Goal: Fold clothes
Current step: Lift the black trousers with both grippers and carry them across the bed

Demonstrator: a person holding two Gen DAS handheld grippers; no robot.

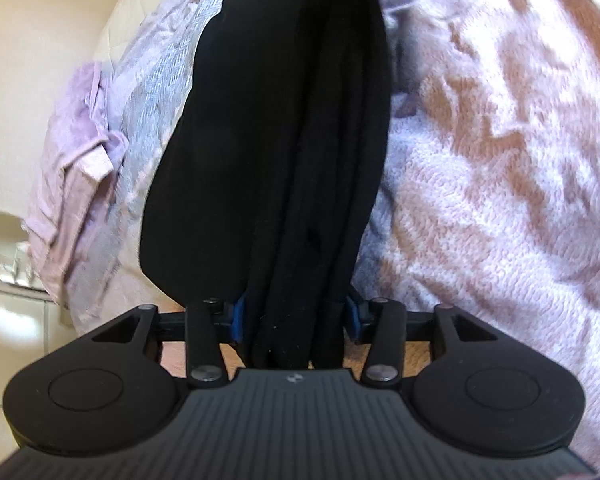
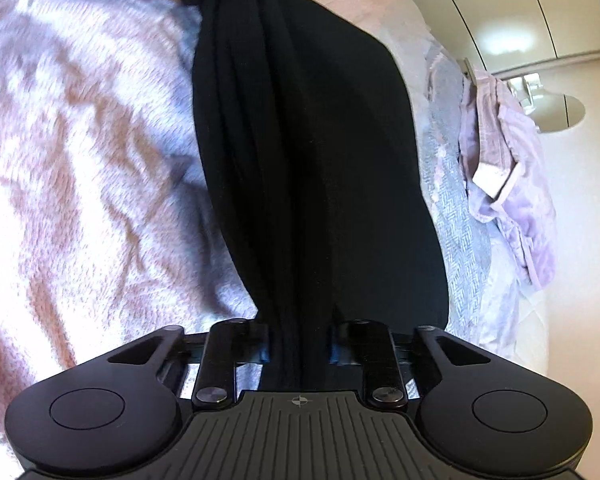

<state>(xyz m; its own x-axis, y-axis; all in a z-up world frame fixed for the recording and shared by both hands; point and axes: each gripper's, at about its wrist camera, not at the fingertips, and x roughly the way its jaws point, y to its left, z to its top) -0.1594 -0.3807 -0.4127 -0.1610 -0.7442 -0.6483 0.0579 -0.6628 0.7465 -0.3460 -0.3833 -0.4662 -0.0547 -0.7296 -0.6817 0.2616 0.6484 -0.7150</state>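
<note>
Tension is the word here: black garment [image 1: 268, 152] strung between the two grippers, left gripper [image 1: 296, 316] clamped on one end, right gripper [image 2: 298, 344] clamped on the other, cloth bunched thick between each pair of blue pads [image 1: 239, 318]. In the right view the other gripper shows at the top edge, so the two face each other along the cloth.

To do this step well, I'd say keep both ends level and the pull even, so the hanging panel drops flat rather than twisting. Lower it slowly onto the blanket [image 1: 500, 160] and let the loose side land first; then lay the gripped edge over it. The grip is on a gathered rope of fabric, not a clean hem, so a crease may set crooked unless the cloth is spread before release. Don't ease either grip until the weight rests on the bed.

The garment itself: matte black, soft and thin by the look of it, pleated into long ridges along the held edge, with a smoother flap sagging off one side. It hangs above the fluffy pink-and-white blanket; whether it touches I cannot tell. Beside it lies a grey herringbone cloth [image 2: 456, 216], and further off a lilac garment [image 2: 512, 184], crumpled, waiting.
</note>
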